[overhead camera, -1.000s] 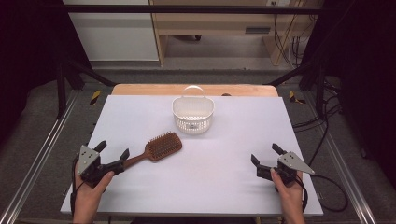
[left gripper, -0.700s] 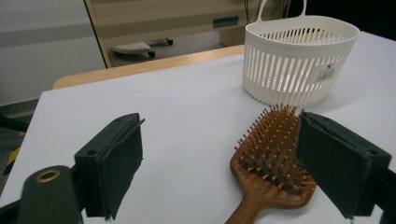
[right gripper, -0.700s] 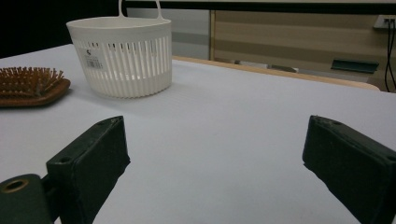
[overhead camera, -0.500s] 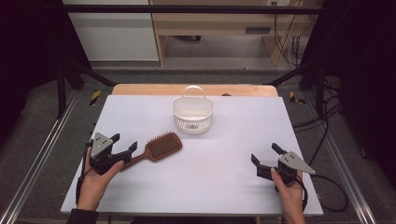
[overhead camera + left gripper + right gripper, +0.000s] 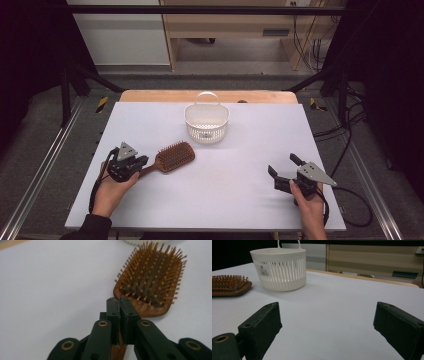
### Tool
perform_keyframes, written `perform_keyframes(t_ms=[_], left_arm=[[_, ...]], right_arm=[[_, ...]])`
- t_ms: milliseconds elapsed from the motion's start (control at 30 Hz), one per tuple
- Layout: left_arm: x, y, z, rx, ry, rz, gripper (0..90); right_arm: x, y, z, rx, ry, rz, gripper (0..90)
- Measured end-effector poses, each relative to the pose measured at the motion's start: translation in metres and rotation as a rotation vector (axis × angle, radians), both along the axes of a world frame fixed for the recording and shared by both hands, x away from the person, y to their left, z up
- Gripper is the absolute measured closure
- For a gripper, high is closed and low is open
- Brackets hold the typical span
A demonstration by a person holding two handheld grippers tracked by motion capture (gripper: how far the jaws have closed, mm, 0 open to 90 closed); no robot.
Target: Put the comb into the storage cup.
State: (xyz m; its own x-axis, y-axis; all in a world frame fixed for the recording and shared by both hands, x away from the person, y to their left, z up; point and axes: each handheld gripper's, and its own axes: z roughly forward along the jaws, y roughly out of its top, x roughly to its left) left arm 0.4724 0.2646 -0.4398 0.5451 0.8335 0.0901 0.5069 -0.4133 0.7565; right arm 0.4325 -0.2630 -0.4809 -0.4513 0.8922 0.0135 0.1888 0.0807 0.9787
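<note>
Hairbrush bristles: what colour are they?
Orange-brown wooden pins on the hairbrush, set in a dark pad; clearest in the left gripper view.

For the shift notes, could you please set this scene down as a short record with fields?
surface: white table
hairbrush: wooden hairbrush lying bristles up, left of centre, handle toward the left tool
basket: white slotted basket with loop handle, upright beyond the hairbrush, apart from it
left tool: left tool has just been closing, now clamped on the hairbrush handle
right tool: right tool jaws wide apart, nothing between them, resting on the table's right side
hairbrush lifted: not visibly, head looks to be on the table
</note>
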Motion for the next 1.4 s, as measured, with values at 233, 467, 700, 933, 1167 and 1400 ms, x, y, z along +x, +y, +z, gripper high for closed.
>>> perform_keyframes(t_ms=[233, 467, 700, 933, 1167, 1400], left_arm=[[0.011, 0.002, -0.012, 0.022, 0.086, -0.012, 90.0], [0.018, 0.005, -0.019, 0.073, 0.112, -0.021, 89.9], [0.016, 0.009, -0.024, 0.085, 0.136, -0.031, 89.9], [0.006, 0.008, -0.025, 0.076, 0.151, -0.044, 89.9], [0.000, -0.002, -0.020, 0.082, 0.165, -0.077, 90.0], [-0.008, -0.011, -0.019, 0.112, 0.161, -0.097, 90.0]], right_arm=[[0.001, 0.001, -0.001, -0.007, 0.007, 0.006, 7.7], [0.001, 0.001, -0.001, -0.011, 0.012, 0.011, 7.7], [0.001, 0.003, -0.001, -0.013, 0.015, 0.020, 7.9], [0.001, 0.004, -0.001, -0.017, 0.019, 0.027, 7.9], [0.001, 0.004, -0.001, -0.018, 0.022, 0.031, 7.9], [0.000, 0.005, -0.001, -0.019, 0.025, 0.032, 7.9]])
